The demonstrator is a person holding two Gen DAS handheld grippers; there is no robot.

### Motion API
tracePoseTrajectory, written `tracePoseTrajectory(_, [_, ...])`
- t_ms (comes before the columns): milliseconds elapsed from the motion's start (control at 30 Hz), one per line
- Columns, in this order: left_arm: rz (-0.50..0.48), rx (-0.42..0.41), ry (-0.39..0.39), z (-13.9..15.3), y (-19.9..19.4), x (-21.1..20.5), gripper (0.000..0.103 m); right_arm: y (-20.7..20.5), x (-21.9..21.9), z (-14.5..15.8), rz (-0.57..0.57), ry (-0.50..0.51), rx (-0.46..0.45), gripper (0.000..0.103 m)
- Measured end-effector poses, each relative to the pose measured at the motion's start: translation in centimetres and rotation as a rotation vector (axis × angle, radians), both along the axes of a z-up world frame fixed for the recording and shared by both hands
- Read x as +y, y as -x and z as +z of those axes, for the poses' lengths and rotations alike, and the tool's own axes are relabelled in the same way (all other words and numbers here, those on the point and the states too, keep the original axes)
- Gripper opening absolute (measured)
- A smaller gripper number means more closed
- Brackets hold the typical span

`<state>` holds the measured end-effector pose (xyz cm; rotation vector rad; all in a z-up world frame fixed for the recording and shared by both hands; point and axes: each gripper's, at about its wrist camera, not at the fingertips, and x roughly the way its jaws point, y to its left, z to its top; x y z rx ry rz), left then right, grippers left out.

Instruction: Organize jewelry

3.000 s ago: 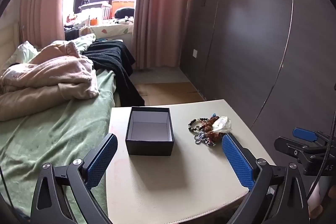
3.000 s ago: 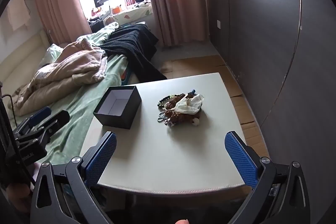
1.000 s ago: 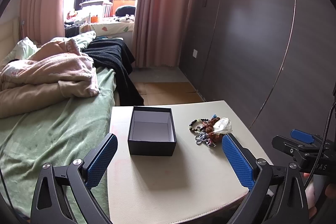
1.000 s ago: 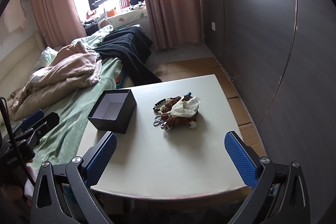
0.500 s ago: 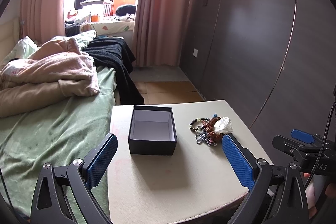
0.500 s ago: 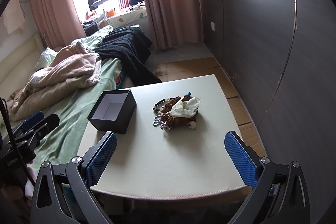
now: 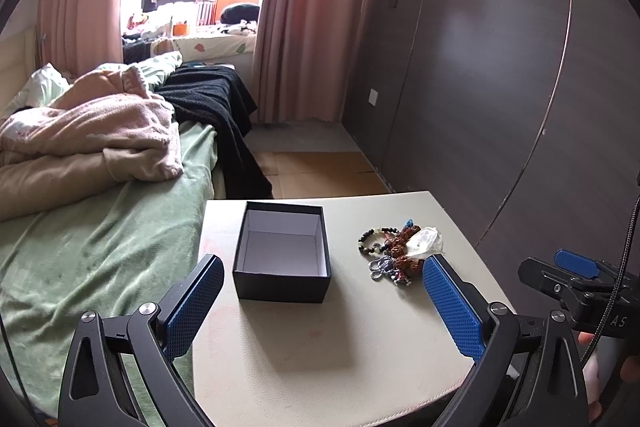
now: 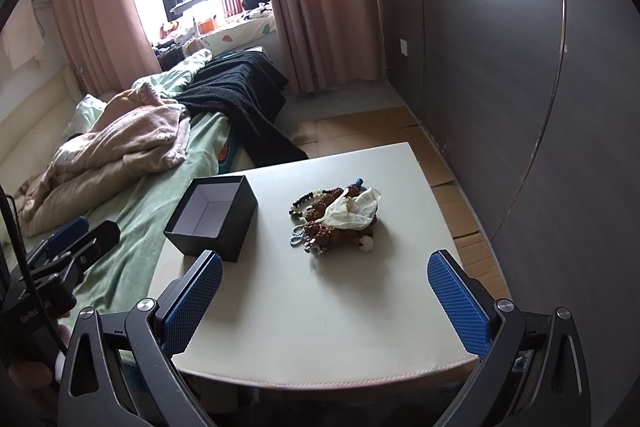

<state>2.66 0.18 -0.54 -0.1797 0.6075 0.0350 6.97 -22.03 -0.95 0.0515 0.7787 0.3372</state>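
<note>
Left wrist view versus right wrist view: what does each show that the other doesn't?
Only the left wrist view shows the right gripper from outside, at the table's right edge. Only the right wrist view shows the left gripper over the green bedding, plus a small white bead beside the pile. Both show the open black box, empty, the jewelry pile and the table.

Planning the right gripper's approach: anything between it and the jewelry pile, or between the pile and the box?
Nothing visible. Bare table lies between the right gripper and the pile, and between pile and open box. A crumpled wrapper lies on the pile.
</note>
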Motion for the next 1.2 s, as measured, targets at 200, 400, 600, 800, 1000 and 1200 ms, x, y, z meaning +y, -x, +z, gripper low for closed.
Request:
tracePoseTrajectory(200, [-0.024, 0.025, 0.013, -0.7, -1.7, -1.3, 0.100, -1.4, -0.5, -0.4, -0.027, -0.018, 0.039, 0.103])
tracePoseTrajectory(400, [-0.063, 0.047, 0.030, -1.4, -3.4, -2.9, 0.100, -3.0, -1.2, -0.9, -0.057, -0.030, 0.065, 0.103])
tracePoseTrajectory(600, [-0.103, 0.062, 0.037, -2.1, -5.0, -4.4, 0.100, -4.6, -2.0, -1.5, -0.086, -0.036, 0.094, 0.103])
tracePoseTrajectory(800, [-0.132, 0.082, 0.056, -3.0, -6.9, -5.1, 0.096, -6.1, -3.1, -2.1, -0.116, -0.045, 0.120, 0.103])
tracePoseTrajectory(1000, [-0.155, 0.108, 0.064, -4.1, -8.8, -5.8, 0.087, -7.9, -4.1, -3.0, -0.148, -0.069, 0.163, 0.103])
tracePoseTrajectory(1200, [-0.199, 0.144, 0.078, -5.6, -11.3, -6.1, 0.070, -9.6, -4.7, -4.0, -0.174, -0.097, 0.205, 0.103])
